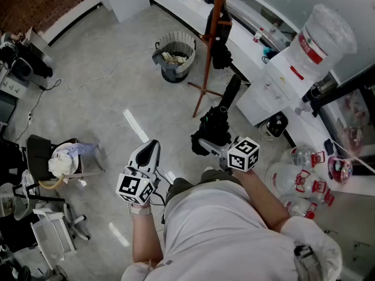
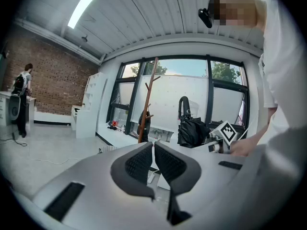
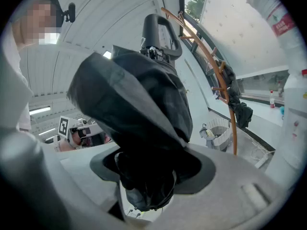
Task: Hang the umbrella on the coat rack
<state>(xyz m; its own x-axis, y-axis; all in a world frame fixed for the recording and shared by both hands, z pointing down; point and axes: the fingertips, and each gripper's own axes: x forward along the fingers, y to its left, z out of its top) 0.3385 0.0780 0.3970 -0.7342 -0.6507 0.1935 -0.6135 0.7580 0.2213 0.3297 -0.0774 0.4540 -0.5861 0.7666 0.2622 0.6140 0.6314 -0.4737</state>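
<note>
The right claw [image 3: 148,172] pinches the folded umbrella [image 3: 134,99] by its soft cloth, well apart from the coat rack [image 1: 212,40] (the left claw [image 2: 153,152] is pressed together, empty), so it may slip out or swing past the rack.

- Pale grey polished floor [image 1: 105,119], streaked with reflected light.
- Red brick wall [image 2: 53,80] on one side.
- Tall dark-framed windows [image 2: 192,71], trees outside.
- White ribbed ceiling [image 2: 144,13] with a lit strip light [image 2: 84,6].
- Mesh waste basket [image 1: 174,54]; white water dispenser [image 1: 263,95].
</note>
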